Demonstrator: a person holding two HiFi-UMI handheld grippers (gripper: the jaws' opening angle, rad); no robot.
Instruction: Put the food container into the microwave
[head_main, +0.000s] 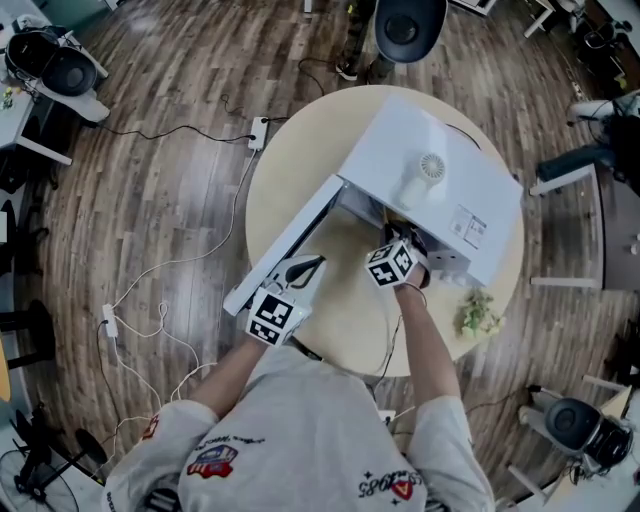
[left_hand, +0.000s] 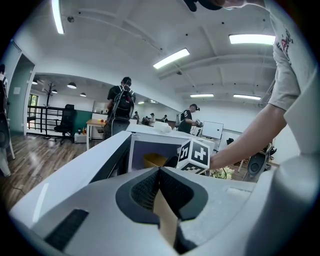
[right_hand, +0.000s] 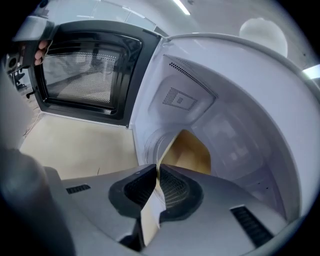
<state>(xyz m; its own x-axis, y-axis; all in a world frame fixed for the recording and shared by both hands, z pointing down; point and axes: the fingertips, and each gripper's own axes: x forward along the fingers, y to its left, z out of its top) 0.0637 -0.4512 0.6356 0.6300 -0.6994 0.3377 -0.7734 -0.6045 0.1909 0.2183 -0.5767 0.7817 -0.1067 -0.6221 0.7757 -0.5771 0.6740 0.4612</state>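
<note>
Your right gripper (right_hand: 158, 176) pinches the rim of the food container (right_hand: 191, 152), already inside the open microwave (right_hand: 235, 105). Setting down and release remain, I judge. Your left gripper (left_hand: 159, 172) is closed and empty.

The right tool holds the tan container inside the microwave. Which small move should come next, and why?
Probably open the right tool to release the tan, open-topped food container: its rim is pinched between the jaws, and it is already deep inside the white microwave cavity, apparently low over the floor.
</note>
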